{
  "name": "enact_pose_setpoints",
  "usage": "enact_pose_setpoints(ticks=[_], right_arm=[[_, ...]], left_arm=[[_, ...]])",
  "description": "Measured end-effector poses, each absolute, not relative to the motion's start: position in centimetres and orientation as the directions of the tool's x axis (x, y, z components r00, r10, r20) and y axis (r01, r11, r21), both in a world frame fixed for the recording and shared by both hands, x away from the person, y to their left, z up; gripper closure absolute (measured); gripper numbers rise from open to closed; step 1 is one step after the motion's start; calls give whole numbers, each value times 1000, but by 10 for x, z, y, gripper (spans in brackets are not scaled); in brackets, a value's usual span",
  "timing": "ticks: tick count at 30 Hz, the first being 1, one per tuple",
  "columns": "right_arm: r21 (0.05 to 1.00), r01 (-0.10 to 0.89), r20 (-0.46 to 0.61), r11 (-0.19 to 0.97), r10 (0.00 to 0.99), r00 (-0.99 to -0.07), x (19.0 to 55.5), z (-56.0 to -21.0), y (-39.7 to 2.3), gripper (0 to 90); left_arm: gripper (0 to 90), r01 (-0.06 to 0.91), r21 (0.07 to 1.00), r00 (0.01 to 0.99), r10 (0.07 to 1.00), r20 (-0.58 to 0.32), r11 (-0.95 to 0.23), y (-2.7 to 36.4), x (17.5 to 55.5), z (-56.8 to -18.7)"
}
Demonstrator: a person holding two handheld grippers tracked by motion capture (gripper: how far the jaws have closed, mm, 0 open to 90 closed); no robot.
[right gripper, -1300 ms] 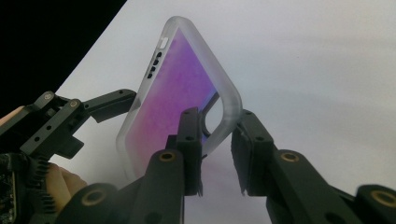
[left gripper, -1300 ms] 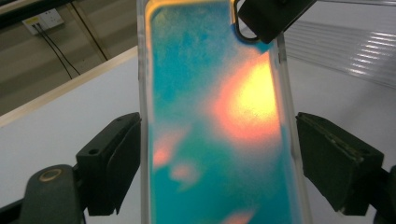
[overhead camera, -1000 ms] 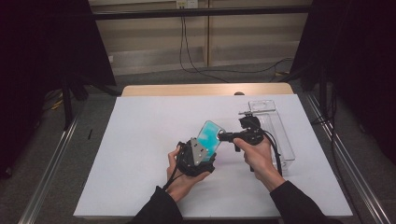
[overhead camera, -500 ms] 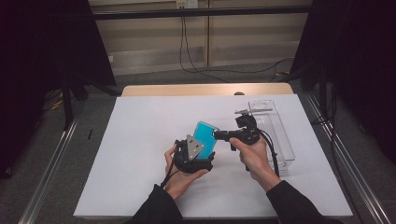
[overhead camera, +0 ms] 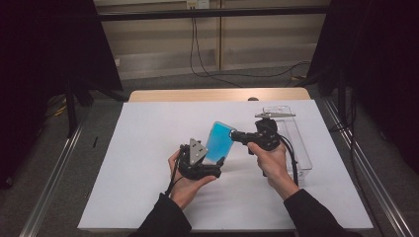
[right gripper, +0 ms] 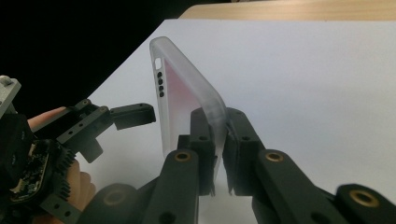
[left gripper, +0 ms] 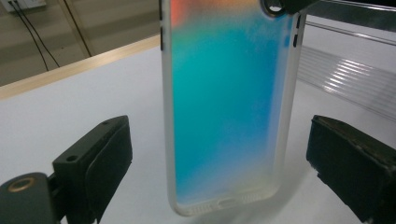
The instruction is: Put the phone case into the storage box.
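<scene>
A: Where is the phone case (overhead camera: 220, 142), and which claw carries it?

B: The right claw (right gripper: 219, 154) pinches one edge of it, holding it upright above the desk (overhead camera: 148, 148). The left claw (left gripper: 219, 163) has just been opening; its jaws now stand apart on either side of the case's lower end, pads clear of the rim.

A: How should the handover finish cleanly?

B: Judged from this pose, the left claw should draw straight back, away from the case, while the right grip stays firm.

A: And the hands?

B: The left hand (overhead camera: 190, 180) cradles its claw from below, pointing up at the case; the right hand (overhead camera: 269, 160) reaches in level from beside the clear tray (overhead camera: 296, 148).
</scene>
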State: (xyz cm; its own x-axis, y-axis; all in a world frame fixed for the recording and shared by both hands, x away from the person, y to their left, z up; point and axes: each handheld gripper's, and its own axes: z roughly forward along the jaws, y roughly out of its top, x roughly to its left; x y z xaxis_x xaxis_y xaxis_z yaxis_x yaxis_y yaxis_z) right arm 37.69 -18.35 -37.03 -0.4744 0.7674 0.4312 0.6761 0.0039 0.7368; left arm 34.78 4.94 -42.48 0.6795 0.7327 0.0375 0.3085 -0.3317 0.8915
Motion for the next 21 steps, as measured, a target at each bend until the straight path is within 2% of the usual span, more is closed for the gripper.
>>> enact_pose_setpoints(ticks=[5,11,15,21], right_arm=[[771,637,392,6,784,-481,374,-367,-189,831],[796,605,358,4,803,-477,372,-366,-197,831],[811,585,335,13,809,-483,371,-365,-201,831],[823,568,317,12,820,-477,369,-364,-207,832]], left_arm=[[52,302,909,685,728,3,-288,52,348,-422],[49,232,926,698,714,53,-296,56,343,-417],[40,229,927,694,718,59,-298,60,341,-416],[65,217,944,713,701,19,-247,65,336,-417]])
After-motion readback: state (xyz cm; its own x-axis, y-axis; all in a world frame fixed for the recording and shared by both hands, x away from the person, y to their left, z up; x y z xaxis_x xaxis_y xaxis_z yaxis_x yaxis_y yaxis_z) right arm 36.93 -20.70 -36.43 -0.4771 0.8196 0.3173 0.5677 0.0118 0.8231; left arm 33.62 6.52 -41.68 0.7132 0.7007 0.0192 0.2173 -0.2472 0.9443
